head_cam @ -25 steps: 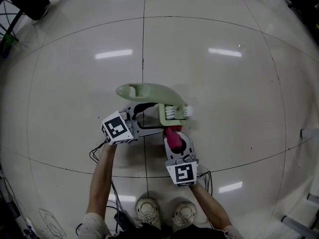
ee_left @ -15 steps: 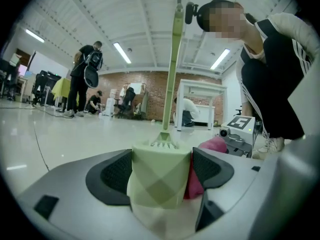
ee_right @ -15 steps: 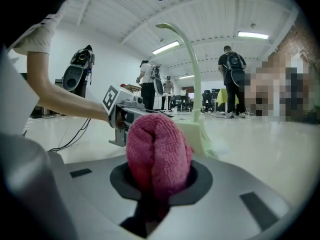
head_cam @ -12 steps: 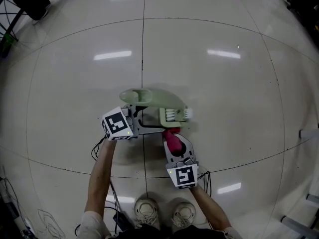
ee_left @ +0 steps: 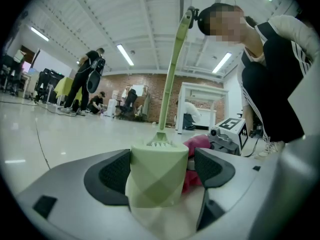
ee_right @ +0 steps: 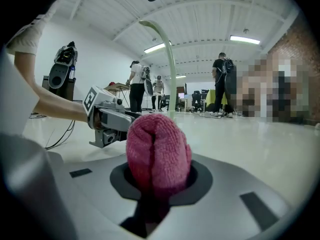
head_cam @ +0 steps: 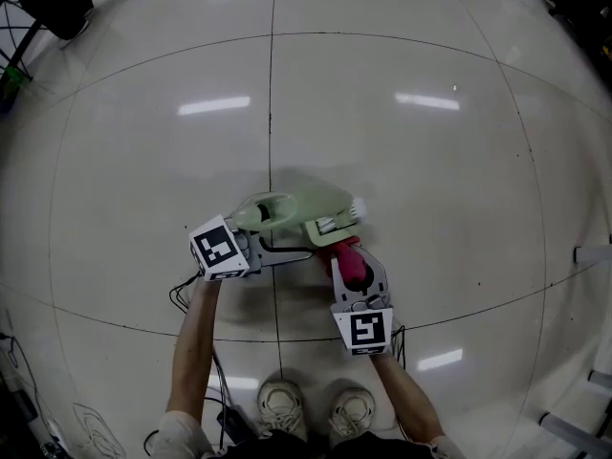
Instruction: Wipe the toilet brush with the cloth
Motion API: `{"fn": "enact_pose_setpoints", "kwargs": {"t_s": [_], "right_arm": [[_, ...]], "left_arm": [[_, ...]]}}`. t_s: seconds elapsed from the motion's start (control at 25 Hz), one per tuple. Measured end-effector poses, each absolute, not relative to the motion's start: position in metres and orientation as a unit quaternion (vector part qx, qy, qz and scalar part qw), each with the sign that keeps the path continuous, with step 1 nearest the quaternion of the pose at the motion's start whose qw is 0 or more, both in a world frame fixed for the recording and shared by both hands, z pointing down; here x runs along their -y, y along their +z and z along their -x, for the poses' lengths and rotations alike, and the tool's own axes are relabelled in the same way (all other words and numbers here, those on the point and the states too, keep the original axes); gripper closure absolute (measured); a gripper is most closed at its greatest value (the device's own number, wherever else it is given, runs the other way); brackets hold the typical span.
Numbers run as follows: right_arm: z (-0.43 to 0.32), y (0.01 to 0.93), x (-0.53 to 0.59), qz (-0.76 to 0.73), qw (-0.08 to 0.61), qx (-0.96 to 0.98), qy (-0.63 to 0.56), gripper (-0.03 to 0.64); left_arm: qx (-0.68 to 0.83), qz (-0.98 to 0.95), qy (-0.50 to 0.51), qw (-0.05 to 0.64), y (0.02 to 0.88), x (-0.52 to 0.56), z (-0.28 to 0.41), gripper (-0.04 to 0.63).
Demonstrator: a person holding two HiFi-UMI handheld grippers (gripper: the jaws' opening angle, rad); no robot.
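Glossy pale tiled floor (head_cam: 430,161) in a wide hall, strip lights (ee_left: 125,54) overhead, brick wall (ee_left: 155,86) at the back (people (ee_left: 86,84) standing far off). Left claw (ee_left: 160,170) clamped round the green holder (ee_left: 155,184), brush (ee_left: 172,79) standing in it, handle rising slightly tilted. Right claw (ee_right: 159,179) pinched shut on the pink cloth (ee_right: 157,149), wad bulging above the jaws, just beside the holder; contact unclear.
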State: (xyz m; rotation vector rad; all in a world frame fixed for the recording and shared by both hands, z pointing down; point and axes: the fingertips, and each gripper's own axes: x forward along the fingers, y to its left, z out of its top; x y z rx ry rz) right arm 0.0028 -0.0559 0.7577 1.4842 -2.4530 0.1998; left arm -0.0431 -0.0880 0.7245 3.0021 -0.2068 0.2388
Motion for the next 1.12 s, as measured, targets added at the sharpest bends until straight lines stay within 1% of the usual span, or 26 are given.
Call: {"fn": "enact_pose_setpoints", "kwargs": {"t_s": [0.32,0.64,0.88,1.08,1.12], "right_arm": [[-0.03,0.758,0.081,-0.539,0.14,0.828,0.068,0.548],[-0.055,0.757,0.106,-0.561,0.143,0.812,0.065,0.548],[-0.058,0.745,0.079,-0.582,0.114,0.801,0.087,0.548],[-0.036,0.753,0.062,-0.553,0.122,0.819,0.093,0.548],[-0.033,0.754,0.06,-0.549,0.121,0.822,0.093,0.548]], "left_arm": [[0.076,-0.991,0.083,0.072,0.724,0.065,0.053,0.218],[0.091,-0.99,0.033,0.101,0.72,0.037,0.039,0.218],[0.135,-0.988,0.036,0.065,0.713,0.048,0.053,0.218],[0.112,-0.991,0.046,0.056,0.709,0.069,0.037,0.216],[0.106,-0.992,0.048,0.05,0.707,0.072,0.032,0.208]]}}
